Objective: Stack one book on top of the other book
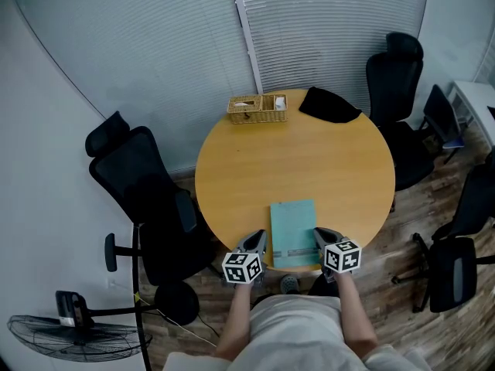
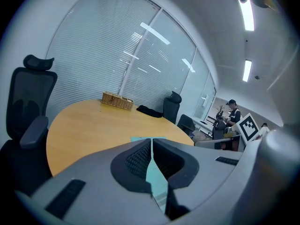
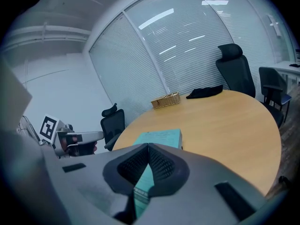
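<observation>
The teal book lies flat at the near edge of the round table, its short side almost at the rim. From the head view only one cover shows. In the right gripper view its side looks rather thick, so it is perhaps two books, one on the other, but the line between them cannot be made out.

The left gripper hangs just beside the book's left near corner and the right gripper just beside its right near corner. Both have their jaws closed together and hold nothing. In each gripper view the jaws cover most of the book.

A wicker basket and a black cloth sit at the far edge.
</observation>
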The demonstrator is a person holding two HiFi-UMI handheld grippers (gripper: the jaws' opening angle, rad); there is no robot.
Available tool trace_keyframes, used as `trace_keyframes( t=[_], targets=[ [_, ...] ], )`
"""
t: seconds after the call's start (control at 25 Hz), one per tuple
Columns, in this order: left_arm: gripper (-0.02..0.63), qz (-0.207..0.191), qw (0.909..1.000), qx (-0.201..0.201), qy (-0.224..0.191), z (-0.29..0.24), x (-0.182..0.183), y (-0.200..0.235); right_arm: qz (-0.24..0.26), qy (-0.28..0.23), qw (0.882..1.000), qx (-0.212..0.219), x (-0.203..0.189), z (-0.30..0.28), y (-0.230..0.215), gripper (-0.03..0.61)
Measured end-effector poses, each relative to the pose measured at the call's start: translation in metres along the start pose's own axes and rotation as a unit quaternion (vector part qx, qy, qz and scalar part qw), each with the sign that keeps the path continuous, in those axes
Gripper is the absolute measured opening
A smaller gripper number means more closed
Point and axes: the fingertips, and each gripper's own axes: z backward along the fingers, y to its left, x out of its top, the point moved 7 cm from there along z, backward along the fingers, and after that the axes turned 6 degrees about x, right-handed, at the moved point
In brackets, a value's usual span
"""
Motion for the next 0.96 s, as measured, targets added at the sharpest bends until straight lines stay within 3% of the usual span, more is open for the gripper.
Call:
trace_keyframes(
  t=[0.96],
  targets=[
    [0.034,-0.009,0.9999,-0.007,0.006,-0.0032,0.0005,0.0005,0.013,0.004,1.0,-0.005,0.0035,-0.0008,0.0016,0.02]
  ],
)
